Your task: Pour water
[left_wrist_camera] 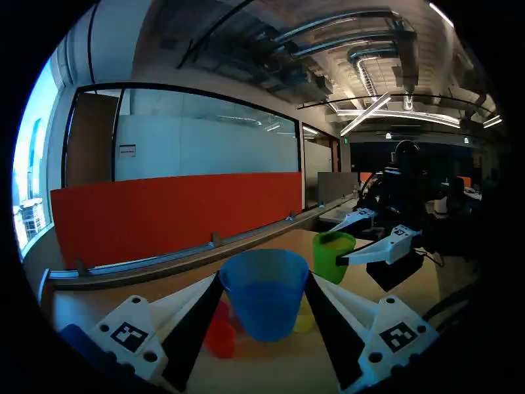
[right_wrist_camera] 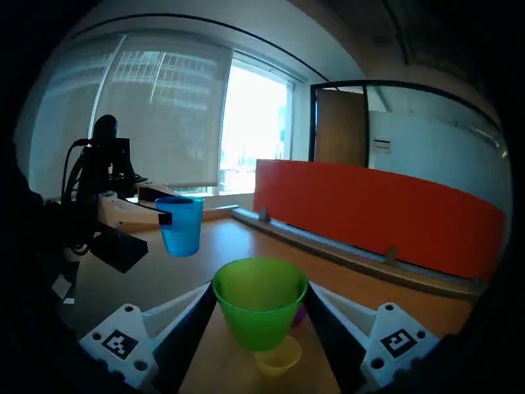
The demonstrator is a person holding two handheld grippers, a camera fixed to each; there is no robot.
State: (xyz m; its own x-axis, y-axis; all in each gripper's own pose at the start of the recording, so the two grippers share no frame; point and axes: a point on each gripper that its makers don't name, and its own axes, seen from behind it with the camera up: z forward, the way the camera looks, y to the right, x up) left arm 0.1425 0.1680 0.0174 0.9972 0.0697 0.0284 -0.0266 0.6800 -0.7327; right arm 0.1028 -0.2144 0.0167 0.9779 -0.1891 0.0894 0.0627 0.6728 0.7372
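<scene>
A translucent blue cup [left_wrist_camera: 266,299] holding water stands upright between my left gripper's [left_wrist_camera: 262,303] fingers, which are shut on it above the wooden table [left_wrist_camera: 282,368]. The same blue cup [right_wrist_camera: 180,225] hangs at the left in the right gripper view, with the left gripper [right_wrist_camera: 164,211] gripping it. My right gripper [right_wrist_camera: 260,308] is shut on a green cup [right_wrist_camera: 260,301], upright and lifted off the table. In the left gripper view that green cup [left_wrist_camera: 332,255] sits farther right, gripped by the right gripper [left_wrist_camera: 341,249].
Small cups lie on the table [right_wrist_camera: 223,368] beneath: a red one [left_wrist_camera: 220,337], a yellow one [left_wrist_camera: 304,320] [right_wrist_camera: 278,358] and a bit of a purple one [right_wrist_camera: 298,315]. An orange partition [left_wrist_camera: 170,210] [right_wrist_camera: 387,210] with a metal rail runs along the table's far edge.
</scene>
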